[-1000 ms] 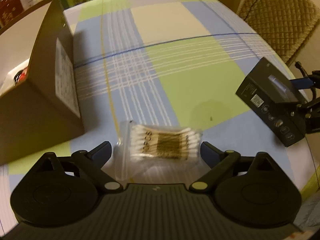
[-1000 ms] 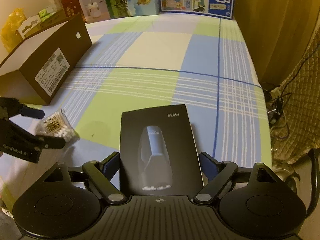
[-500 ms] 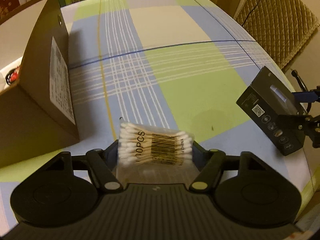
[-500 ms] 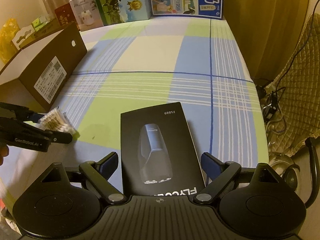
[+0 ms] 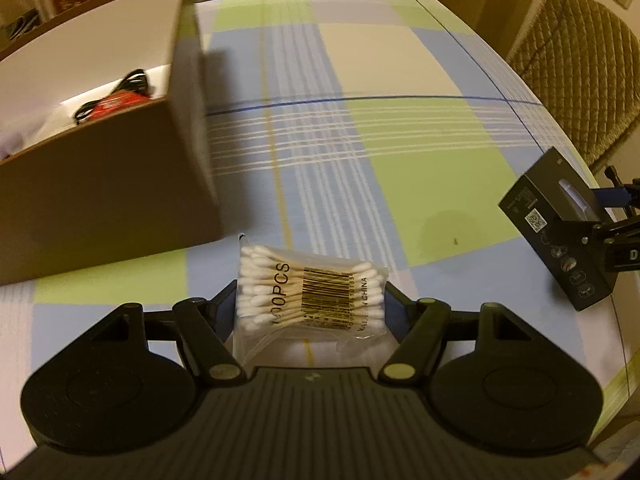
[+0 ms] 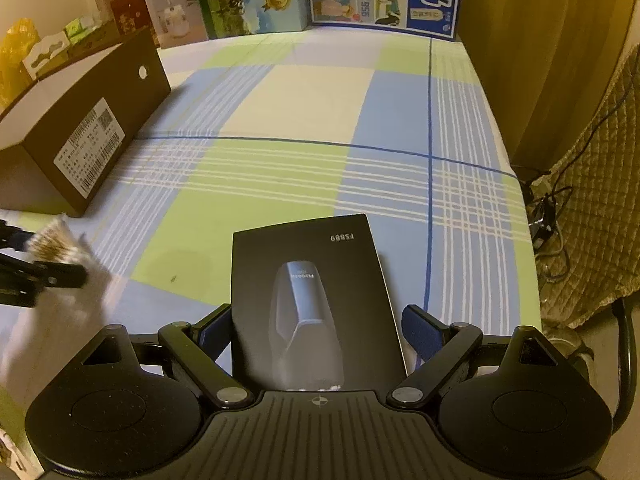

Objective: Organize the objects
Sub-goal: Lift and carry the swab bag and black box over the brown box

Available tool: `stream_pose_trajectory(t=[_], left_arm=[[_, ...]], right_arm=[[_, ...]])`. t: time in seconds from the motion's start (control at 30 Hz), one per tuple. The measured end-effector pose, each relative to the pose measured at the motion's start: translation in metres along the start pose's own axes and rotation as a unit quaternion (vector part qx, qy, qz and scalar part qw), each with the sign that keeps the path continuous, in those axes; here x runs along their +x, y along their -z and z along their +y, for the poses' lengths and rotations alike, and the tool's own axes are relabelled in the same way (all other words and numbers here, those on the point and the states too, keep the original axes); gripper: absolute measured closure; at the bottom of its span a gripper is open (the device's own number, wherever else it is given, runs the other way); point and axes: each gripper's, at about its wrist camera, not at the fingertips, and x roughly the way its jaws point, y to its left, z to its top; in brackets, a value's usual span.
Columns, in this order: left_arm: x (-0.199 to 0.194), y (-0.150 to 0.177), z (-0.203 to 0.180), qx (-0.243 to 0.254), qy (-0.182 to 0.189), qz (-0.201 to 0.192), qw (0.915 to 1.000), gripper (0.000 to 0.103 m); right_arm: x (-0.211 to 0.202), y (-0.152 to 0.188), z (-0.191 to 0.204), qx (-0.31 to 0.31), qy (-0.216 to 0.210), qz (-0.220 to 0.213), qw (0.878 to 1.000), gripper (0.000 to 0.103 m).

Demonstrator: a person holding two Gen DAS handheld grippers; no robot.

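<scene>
Since the earlier frame the left gripper has closed its jaws from wide apart onto the bag of cotton swabs, which then lay loose on the checked tablecloth; it now pinches the bag by both ends and has carried it closer to the cardboard box. Seen from the right wrist, the bag looks raised off the cloth, just in front of the box's near corner. That box stands open, with a red and black item inside.

Right gripper has barely moved. Its jaws stand wide, and the black carton sits between them, well to the right of the box, but whether the pads press on its sides cannot be told. From the left wrist the carton appears tilted at the tablecloth's right edge.
</scene>
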Motion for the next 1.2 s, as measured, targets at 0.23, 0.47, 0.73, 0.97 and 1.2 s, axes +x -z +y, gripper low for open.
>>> stream_pose_trajectory(t=[0.23, 0.47, 0.73, 0.97, 1.2], left_arm=[[-0.021, 0.007, 0.018, -0.027, -0.019, -0.014, 0.9994, 0.035], [-0.052, 0.015, 0.037, -0.052, -0.032, -0.036, 0.9975, 0.035], [-0.094, 0.022, 0.074, -0.084, -0.053, -0.066, 0.9929, 0.035], [-0.132, 0.015, 0.115, -0.104, -0.064, -0.102, 0.9872, 0.035], [-0.151, -0.009, 0.162, -0.101, -0.085, -0.133, 0.9824, 0.035]], right_arm=[[0.013, -0.003, 0.006, -0.013, 0.005, 0.015, 1.0, 0.023], [0.011, -0.006, 0.015, -0.021, 0.003, 0.018, 1.0, 0.026], [-0.021, -0.03, 0.045, -0.002, -0.054, -0.006, 0.999, 0.026], [-0.055, -0.078, 0.106, -0.019, -0.133, -0.057, 0.989, 0.026], [-0.054, -0.132, 0.187, -0.034, -0.204, -0.086, 0.975, 0.026]])
